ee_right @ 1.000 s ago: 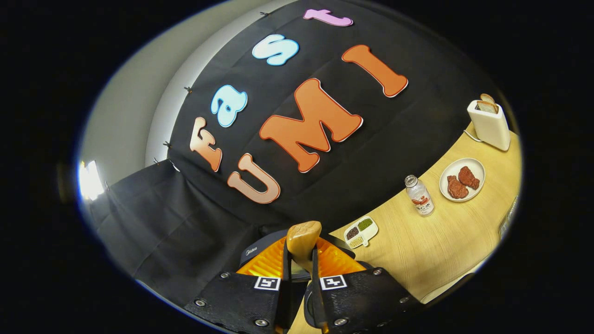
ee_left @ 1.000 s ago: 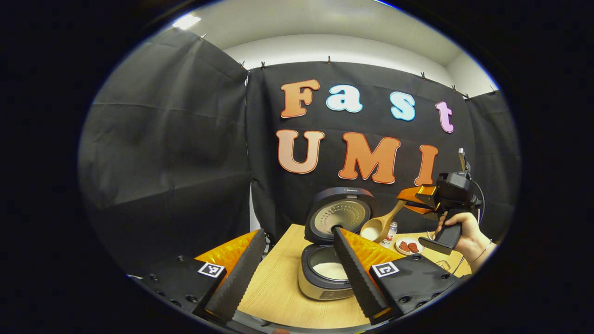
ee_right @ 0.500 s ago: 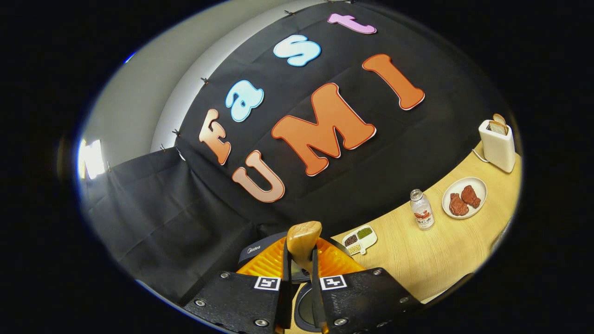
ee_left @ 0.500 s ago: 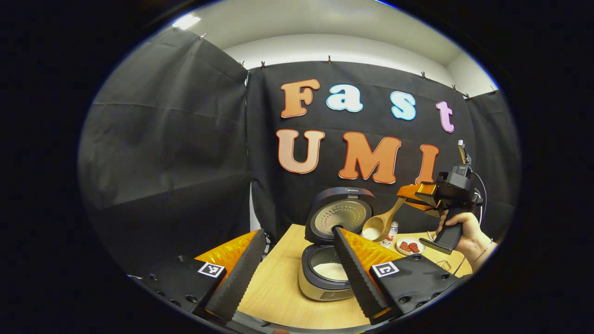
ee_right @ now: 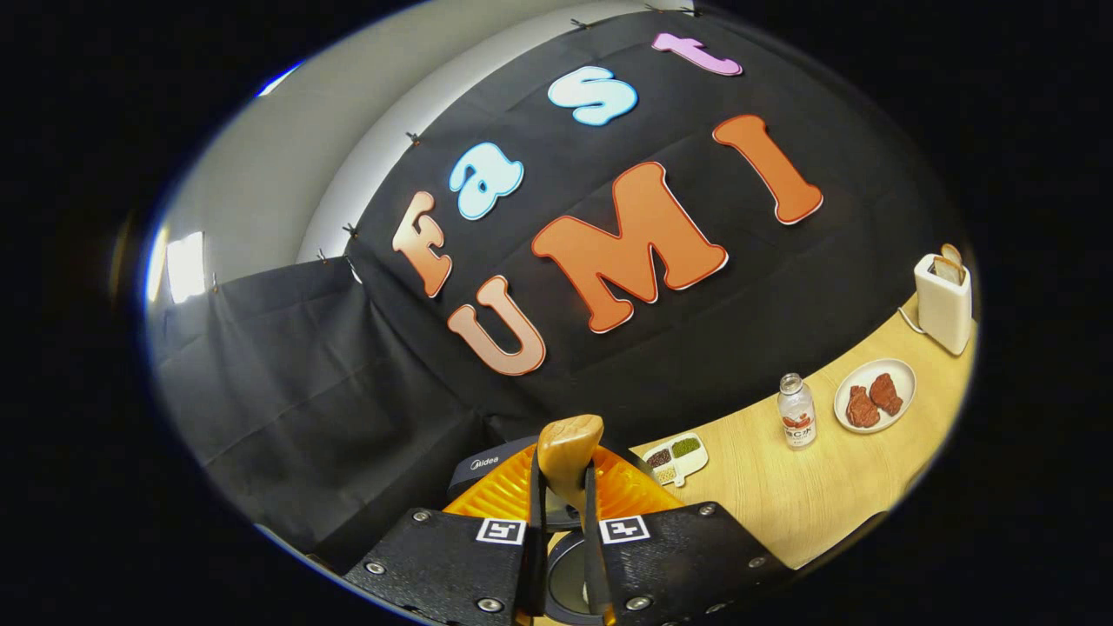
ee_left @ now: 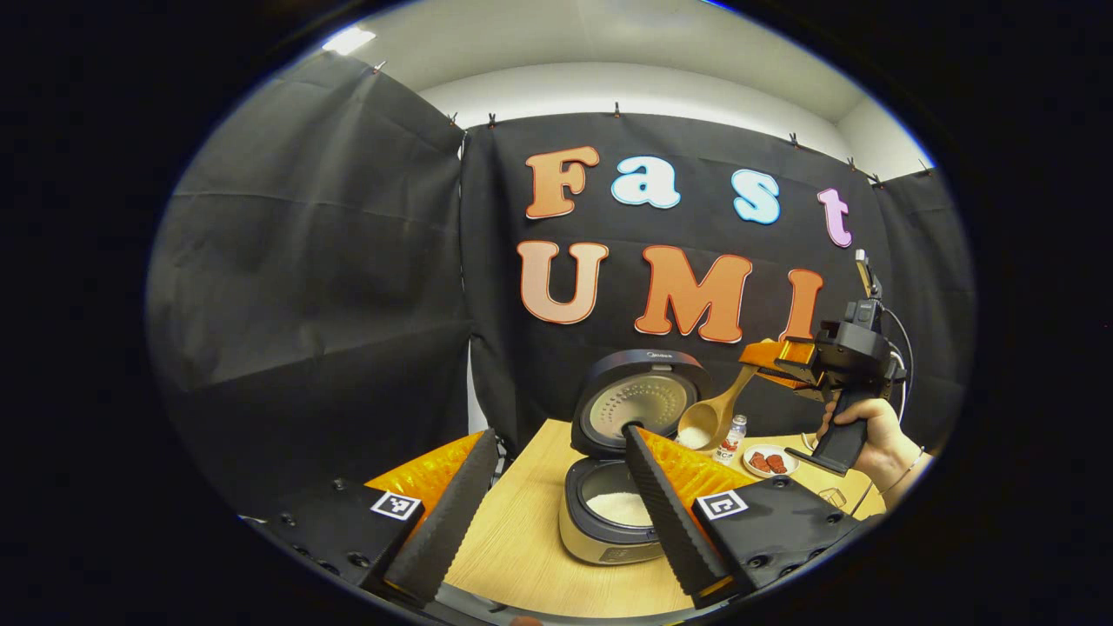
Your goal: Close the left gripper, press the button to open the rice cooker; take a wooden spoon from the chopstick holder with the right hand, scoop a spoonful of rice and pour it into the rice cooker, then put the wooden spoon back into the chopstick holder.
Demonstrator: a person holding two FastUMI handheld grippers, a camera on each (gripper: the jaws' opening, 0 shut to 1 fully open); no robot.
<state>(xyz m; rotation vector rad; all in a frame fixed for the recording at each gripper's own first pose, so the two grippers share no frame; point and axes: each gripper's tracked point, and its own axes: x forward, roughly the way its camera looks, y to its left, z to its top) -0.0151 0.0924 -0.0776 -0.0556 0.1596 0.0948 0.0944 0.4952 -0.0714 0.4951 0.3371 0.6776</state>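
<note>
Left gripper view. Left gripper [ee_left: 556,513] jaws stand wide apart, nothing between them. Beyond the gap, partly behind the right-hand finger [ee_left: 674,522], the rice cooker [ee_left: 609,513] sits on the wooden table [ee_left: 522,539] with its lid [ee_left: 639,404] swung up and back; white rice lies in the inner pot. Above and to the right of the jaws, farther off, a hand [ee_left: 869,435] holds the right gripper [ee_left: 769,363], which clamps the handle of the wooden spoon [ee_left: 713,416]. The spoon bowl hangs low beside the raised lid, above the table and to the right of the pot; a little white rice seems to lie in it. Behind the spoon: a small bottle [ee_left: 729,439] and a plate with red pieces [ee_left: 767,461].

Right gripper view. Right gripper [ee_right: 563,522] jaws are nearly together, both fingers pressing on the spoon handle, whose butt end [ee_right: 569,448] sticks up between them. Spoon bowl is hidden below the fingers. Directly under and ahead of the jaws, the dark top of the cooker lid [ee_right: 487,465] shows. To the right of the jaws on the table: a divided dish of beans [ee_right: 674,456], then the bottle [ee_right: 796,422], the plate [ee_right: 874,396], and farthest off a white toaster with bread [ee_right: 943,300].
</note>
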